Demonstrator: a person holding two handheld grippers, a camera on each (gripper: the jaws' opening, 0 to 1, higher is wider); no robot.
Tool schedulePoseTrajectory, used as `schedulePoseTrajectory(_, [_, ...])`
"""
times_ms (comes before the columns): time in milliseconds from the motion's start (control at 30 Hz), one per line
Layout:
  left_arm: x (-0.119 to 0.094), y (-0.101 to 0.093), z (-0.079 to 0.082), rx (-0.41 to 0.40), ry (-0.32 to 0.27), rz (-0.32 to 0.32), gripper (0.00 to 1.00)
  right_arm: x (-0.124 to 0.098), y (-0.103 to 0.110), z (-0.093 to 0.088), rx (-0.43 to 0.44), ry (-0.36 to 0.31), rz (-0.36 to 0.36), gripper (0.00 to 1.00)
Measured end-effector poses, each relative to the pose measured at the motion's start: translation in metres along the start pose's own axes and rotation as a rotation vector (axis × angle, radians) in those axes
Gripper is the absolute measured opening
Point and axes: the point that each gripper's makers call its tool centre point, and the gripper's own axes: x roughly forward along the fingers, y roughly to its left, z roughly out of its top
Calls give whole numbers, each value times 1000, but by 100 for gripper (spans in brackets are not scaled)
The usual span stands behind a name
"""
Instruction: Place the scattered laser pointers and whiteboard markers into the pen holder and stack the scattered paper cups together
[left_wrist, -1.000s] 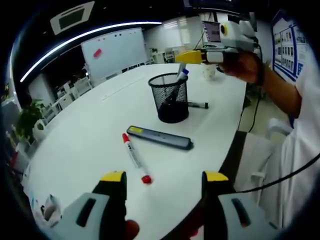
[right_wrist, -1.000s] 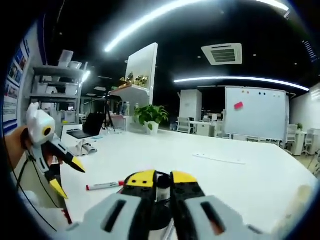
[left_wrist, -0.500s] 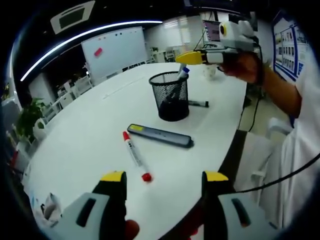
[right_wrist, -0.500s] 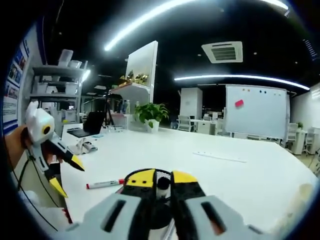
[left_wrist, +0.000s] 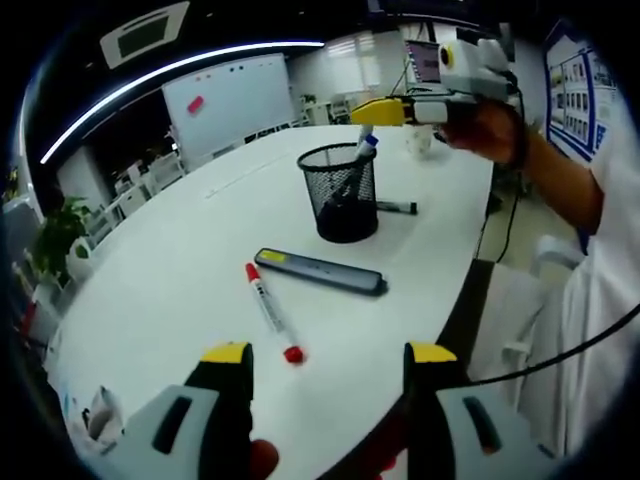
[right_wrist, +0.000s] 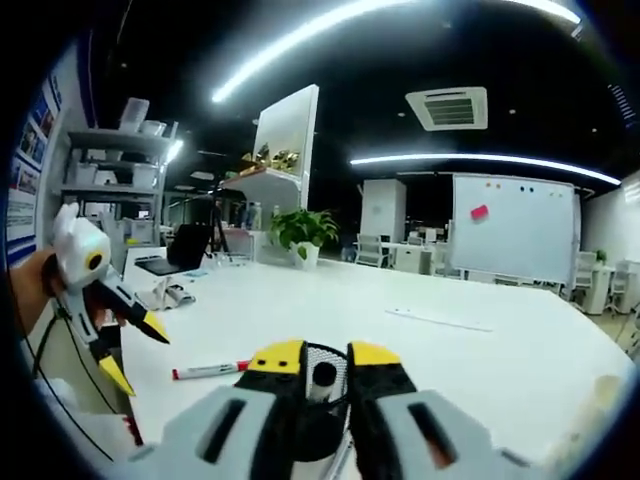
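Observation:
A black mesh pen holder (left_wrist: 340, 195) stands on the white table (left_wrist: 180, 270), with a blue-capped marker (left_wrist: 366, 145) leaning in it. My right gripper (left_wrist: 378, 112) hovers just above that marker. In the right gripper view its jaws (right_wrist: 325, 357) are slightly open, and the marker's end (right_wrist: 322, 376) and the holder's rim (right_wrist: 338, 352) show between them. A red-capped marker (left_wrist: 268, 310) and a dark laser pointer (left_wrist: 320, 273) lie nearer my left gripper (left_wrist: 330, 355), which is open and holds nothing. That gripper (right_wrist: 135, 350) also appears at the left of the right gripper view, beside the red-capped marker (right_wrist: 210, 371).
A black marker (left_wrist: 398, 209) lies on the table behind the holder, and a paper cup (left_wrist: 418, 143) stands further back. A person in a white shirt (left_wrist: 600, 280) stands at the table's right edge. A whiteboard (right_wrist: 510, 238) and a potted plant (right_wrist: 300, 232) are across the room.
The right gripper's jaws have parted slightly, and the marker's end now sits lower between them. The left gripper has not moved.

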Motion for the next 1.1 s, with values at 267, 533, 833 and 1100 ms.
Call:
schedulePoseTrajectory(267, [-1, 2, 1, 0, -2, 5, 60, -4, -5, 9, 0, -40, -22, 20])
schedulePoseTrajectory(533, [1, 1, 4, 5, -6, -1, 60, -13, -13, 12, -15, -56, -57, 22])
schedulePoseTrajectory(833, [2, 0, 5, 10, -5, -3, 60, -21, -18, 14, -37, -62, -78, 22])
schedulePoseTrajectory(1100, [3, -1, 5, 9, -4, -4, 60, -29, -20, 10, -43, -52, -94, 24])
